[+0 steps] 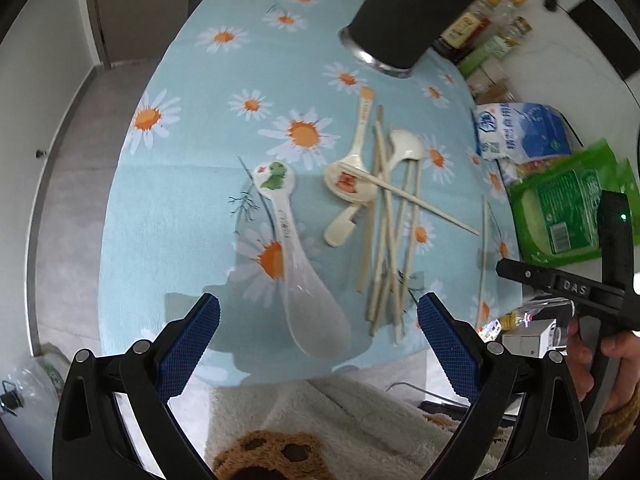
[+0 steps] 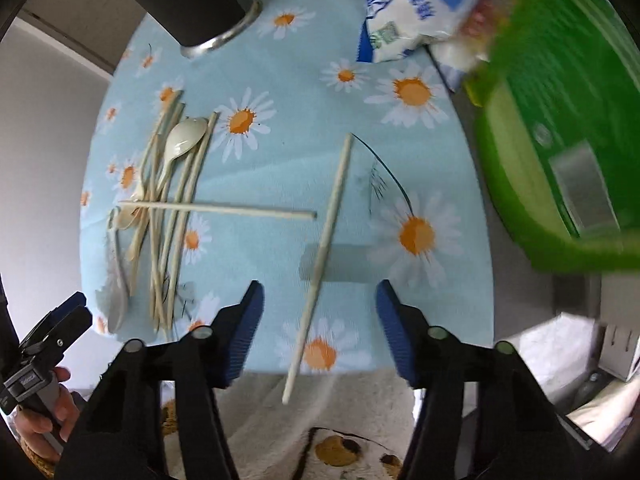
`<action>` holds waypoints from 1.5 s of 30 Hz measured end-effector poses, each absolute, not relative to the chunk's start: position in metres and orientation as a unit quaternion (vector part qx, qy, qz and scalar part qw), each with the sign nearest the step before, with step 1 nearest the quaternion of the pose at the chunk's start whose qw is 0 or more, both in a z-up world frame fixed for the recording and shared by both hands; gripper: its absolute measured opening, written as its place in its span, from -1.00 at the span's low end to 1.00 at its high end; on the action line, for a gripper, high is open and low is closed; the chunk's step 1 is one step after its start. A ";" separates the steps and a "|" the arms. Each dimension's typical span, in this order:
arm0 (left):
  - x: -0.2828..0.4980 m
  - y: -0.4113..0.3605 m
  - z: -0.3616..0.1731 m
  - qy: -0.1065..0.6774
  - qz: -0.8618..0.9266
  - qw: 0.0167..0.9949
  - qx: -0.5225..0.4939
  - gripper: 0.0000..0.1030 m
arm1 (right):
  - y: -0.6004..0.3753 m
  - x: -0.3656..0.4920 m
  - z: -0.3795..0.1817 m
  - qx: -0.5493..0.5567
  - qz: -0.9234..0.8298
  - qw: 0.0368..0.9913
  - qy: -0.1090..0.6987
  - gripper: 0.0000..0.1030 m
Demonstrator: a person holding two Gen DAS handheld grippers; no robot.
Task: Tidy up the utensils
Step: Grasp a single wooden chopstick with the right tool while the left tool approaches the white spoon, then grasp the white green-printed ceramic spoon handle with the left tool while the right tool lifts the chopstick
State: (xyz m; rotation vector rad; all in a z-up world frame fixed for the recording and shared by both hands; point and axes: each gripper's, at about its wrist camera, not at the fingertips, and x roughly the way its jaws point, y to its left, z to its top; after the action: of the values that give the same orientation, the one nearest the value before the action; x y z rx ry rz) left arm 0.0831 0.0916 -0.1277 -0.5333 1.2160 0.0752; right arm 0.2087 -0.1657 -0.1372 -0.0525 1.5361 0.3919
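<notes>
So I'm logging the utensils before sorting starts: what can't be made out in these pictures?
- Chopstick pile: both views, sticks overlap; count unclear.
- Small spoon: left view, bowl hidden under the orange-print spoon.
- Green packet: right view, motion-blurred, label unreadable.
- Black holder: both views, top cut off.

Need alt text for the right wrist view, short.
Open right gripper hovers over a lone chopstick on a daisy tablecloth. Left lies a pile of chopsticks and spoons; a black cup stands behind, green packet at right.
</notes>
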 end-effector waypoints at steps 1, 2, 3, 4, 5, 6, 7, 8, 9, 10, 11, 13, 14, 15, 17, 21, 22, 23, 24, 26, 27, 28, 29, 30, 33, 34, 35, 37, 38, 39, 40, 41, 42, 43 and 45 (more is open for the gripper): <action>0.085 0.096 -0.130 0.564 0.031 0.784 -0.255 0.86 | -0.162 0.213 -0.140 -0.029 0.170 0.697 0.696 0.01; 0.086 0.099 -0.132 0.565 0.029 0.782 -0.261 0.86 | -0.158 0.217 -0.142 -0.032 0.166 0.692 0.702 -0.09; 0.087 0.101 -0.133 0.565 0.027 0.781 -0.264 0.86 | -0.156 0.221 -0.146 -0.037 0.158 0.686 0.710 -0.16; 0.089 0.104 -0.135 0.564 0.028 0.781 -0.266 0.86 | -0.154 0.225 -0.149 -0.036 0.152 0.680 0.717 -0.22; 0.090 0.107 -0.136 0.563 0.028 0.780 -0.270 0.86 | -0.153 0.228 -0.153 -0.032 0.148 0.672 0.725 -0.34; 0.091 0.110 -0.137 0.563 0.027 0.779 -0.275 0.86 | -0.152 0.231 -0.157 -0.030 0.144 0.663 0.734 -0.44; 0.093 0.113 -0.138 0.562 0.025 0.778 -0.279 0.86 | -0.151 0.233 -0.159 -0.030 0.138 0.658 0.740 -0.45; 0.095 0.115 -0.139 0.562 0.024 0.777 -0.281 0.86 | -0.148 0.235 -0.159 -0.037 0.134 0.658 0.740 -0.48; 0.098 0.117 -0.140 0.564 0.024 0.776 -0.281 0.86 | -0.145 0.236 -0.160 -0.044 0.129 0.657 0.741 -0.50; 0.100 0.117 -0.141 0.567 0.023 0.774 -0.281 0.86 | -0.143 0.237 -0.160 -0.050 0.124 0.657 0.742 -0.51; 0.103 0.117 -0.144 0.572 0.019 0.771 -0.279 0.86 | -0.141 0.238 -0.161 -0.055 0.119 0.657 0.742 -0.53; 0.107 0.118 -0.146 0.577 0.012 0.770 -0.273 0.86 | -0.134 0.237 -0.161 -0.075 0.105 0.660 0.740 -0.63; 0.110 0.118 -0.148 0.580 0.009 0.768 -0.272 0.86 | -0.133 0.238 -0.161 -0.077 0.097 0.661 0.741 -0.71; 0.112 0.118 -0.149 0.582 0.005 0.767 -0.271 0.85 | -0.133 0.238 -0.161 -0.079 0.091 0.661 0.741 -0.84; 0.117 0.119 -0.152 0.585 0.001 0.766 -0.267 0.85 | -0.130 0.239 -0.162 -0.077 0.086 0.664 0.739 -0.89; 0.124 0.122 -0.157 0.595 -0.009 0.759 -0.266 0.85 | -0.133 0.241 -0.160 -0.062 0.084 0.663 0.741 -0.89; 0.126 0.123 -0.158 0.597 -0.012 0.757 -0.265 0.84 | -0.134 0.241 -0.160 -0.056 0.085 0.663 0.742 -0.89; 0.126 0.123 -0.158 0.598 -0.013 0.756 -0.265 0.76 | -0.140 0.243 -0.163 -0.051 0.087 0.662 0.743 -0.89; 0.126 0.124 -0.157 0.599 -0.014 0.755 -0.266 0.74 | -0.142 0.243 -0.163 -0.043 0.089 0.659 0.745 -0.89; 0.126 0.125 -0.157 0.602 -0.019 0.751 -0.269 0.72 | -0.153 0.249 -0.162 -0.036 0.091 0.664 0.741 -0.89; 0.126 0.125 -0.157 0.605 -0.021 0.749 -0.270 0.64 | -0.155 0.251 -0.158 -0.036 0.092 0.670 0.736 -0.89; 0.125 0.125 -0.157 0.607 -0.022 0.747 -0.271 0.60 | -0.157 0.253 -0.151 -0.034 0.094 0.677 0.729 -0.89; 0.124 0.125 -0.157 0.609 -0.024 0.744 -0.274 0.55 | -0.158 0.253 -0.146 -0.032 0.097 0.681 0.726 -0.89; 0.124 0.125 -0.157 0.612 -0.025 0.740 -0.278 0.49 | -0.159 0.255 -0.140 -0.028 0.105 0.685 0.721 -0.89; 0.119 0.122 -0.155 0.615 -0.025 0.735 -0.285 0.30 | -0.156 0.259 -0.124 -0.026 0.128 0.691 0.710 -0.89; 0.118 0.120 -0.154 0.617 -0.024 0.732 -0.287 0.28 | -0.154 0.262 -0.120 -0.027 0.135 0.693 0.708 -0.89; 0.116 0.120 -0.155 0.619 -0.023 0.730 -0.289 0.22 | -0.151 0.263 -0.115 -0.028 0.144 0.694 0.705 -0.89; 0.112 0.119 -0.155 0.622 -0.021 0.726 -0.293 0.15 | -0.146 0.270 -0.112 -0.028 0.167 0.694 0.700 -0.89; 0.111 0.119 -0.156 0.626 -0.015 0.722 -0.293 0.15 | -0.144 0.272 -0.111 -0.030 0.174 0.694 0.698 -0.89; 0.110 0.120 -0.156 0.628 -0.009 0.721 -0.295 0.11 | -0.140 0.273 -0.111 -0.032 0.181 0.692 0.698 -0.89; 0.108 0.121 -0.156 0.629 -0.006 0.717 -0.302 0.05 | -0.138 0.275 -0.111 -0.032 0.190 0.689 0.699 -0.89; 0.107 0.122 -0.156 0.631 -0.004 0.711 -0.311 -0.02 | -0.136 0.276 -0.111 -0.033 0.199 0.686 0.699 -0.89; 0.106 0.122 -0.156 0.631 -0.004 0.709 -0.315 -0.03 | -0.136 0.278 -0.110 -0.036 0.209 0.685 0.697 -0.89; 0.106 0.121 -0.156 0.631 -0.003 0.707 -0.318 -0.04 | -0.135 0.280 -0.110 -0.037 0.215 0.685 0.696 -0.89; 0.105 0.118 -0.159 0.637 -0.004 0.700 -0.322 -0.15 | -0.134 0.282 -0.110 -0.035 0.226 0.682 0.695 -0.89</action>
State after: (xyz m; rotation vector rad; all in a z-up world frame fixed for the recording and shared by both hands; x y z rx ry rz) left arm 0.1054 0.1185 -0.1586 -0.7174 1.4194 -0.0079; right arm 0.2818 -0.1343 -0.1099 -0.0784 1.5584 0.5071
